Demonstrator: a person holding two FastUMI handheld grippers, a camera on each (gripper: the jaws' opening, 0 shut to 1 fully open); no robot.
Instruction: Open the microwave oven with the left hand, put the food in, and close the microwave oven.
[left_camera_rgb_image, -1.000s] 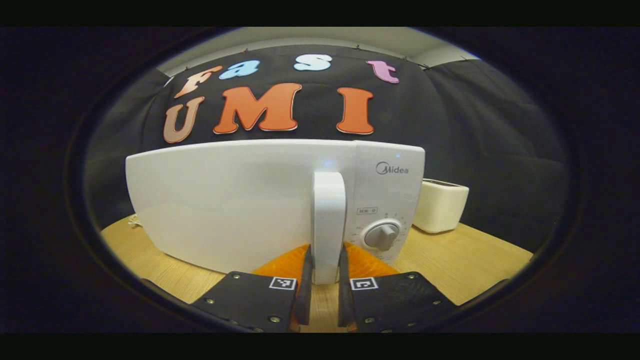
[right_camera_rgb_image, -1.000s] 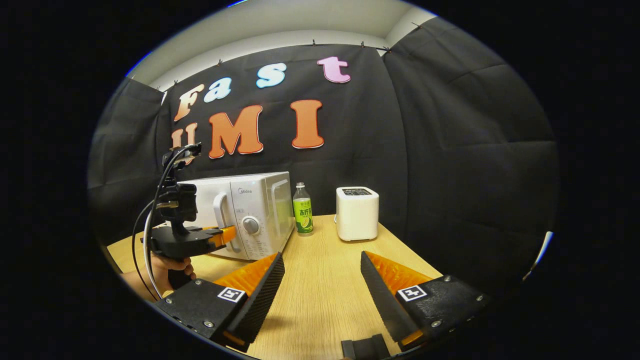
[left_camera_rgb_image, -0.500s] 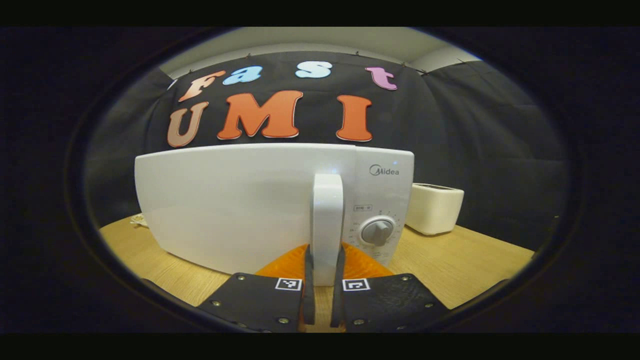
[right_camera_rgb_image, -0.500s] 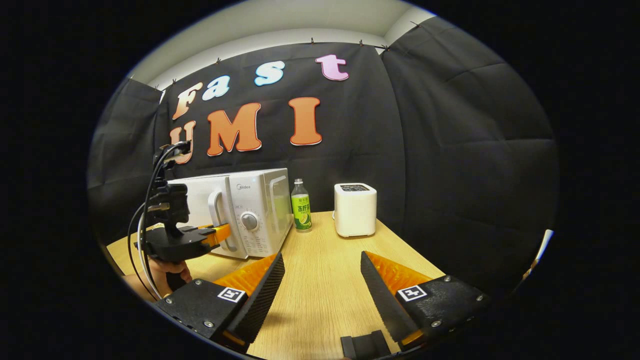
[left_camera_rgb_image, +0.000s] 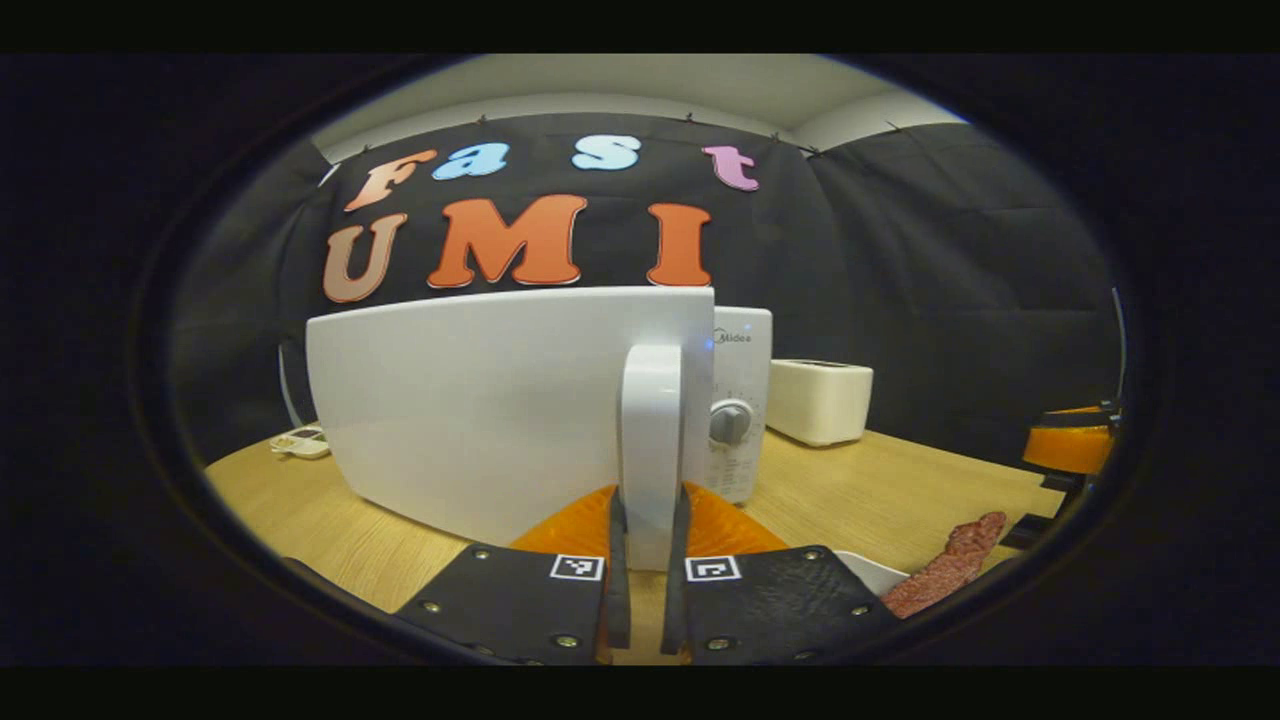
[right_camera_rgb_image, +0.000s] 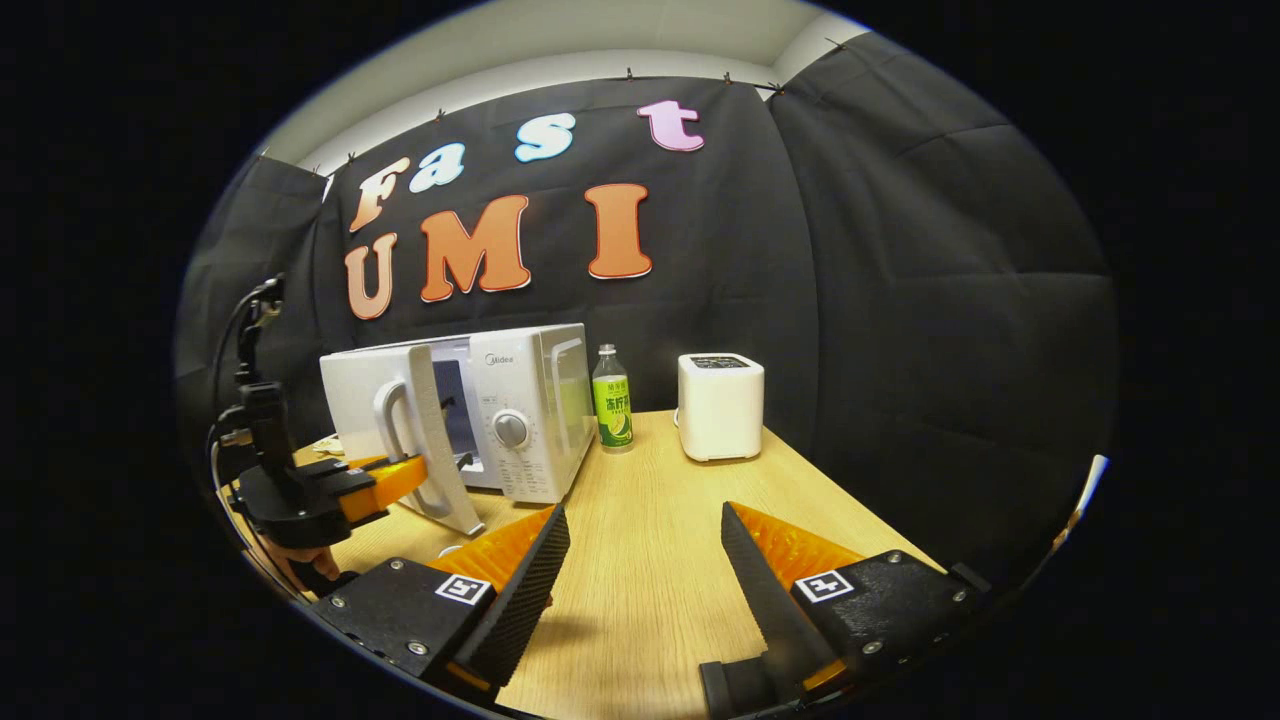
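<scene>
Pinching the door handle, the left tool presses both fingers against the sides of the vertical white bar at the lower centre of the left gripper view. This grip sits low on the handle, judged to give a firm pull on the hinged door, which fills the centre-left of that frame and stands swung away from the microwave oven. The control panel with its dial shows just right of the door edge, centre of frame.

In the right gripper view, at the left of the frame, the left tool reaches level toward the handle; a hand grips its stem from below at the lower left edge, with cables rising above it. The door stands partly open there, and the dark cavity opening shows behind it.

The food, a reddish strip, lies on a white plate at the lower right of the left gripper view, near the tool and apart from the oven. Its position is judged to keep it within reach of the other hand.

The right tool stands spread at the bottom centre of the right gripper view, holding nothing, above the bare worktop. A green bottle and a white toaster stand to the right of the oven, centre of frame.
</scene>
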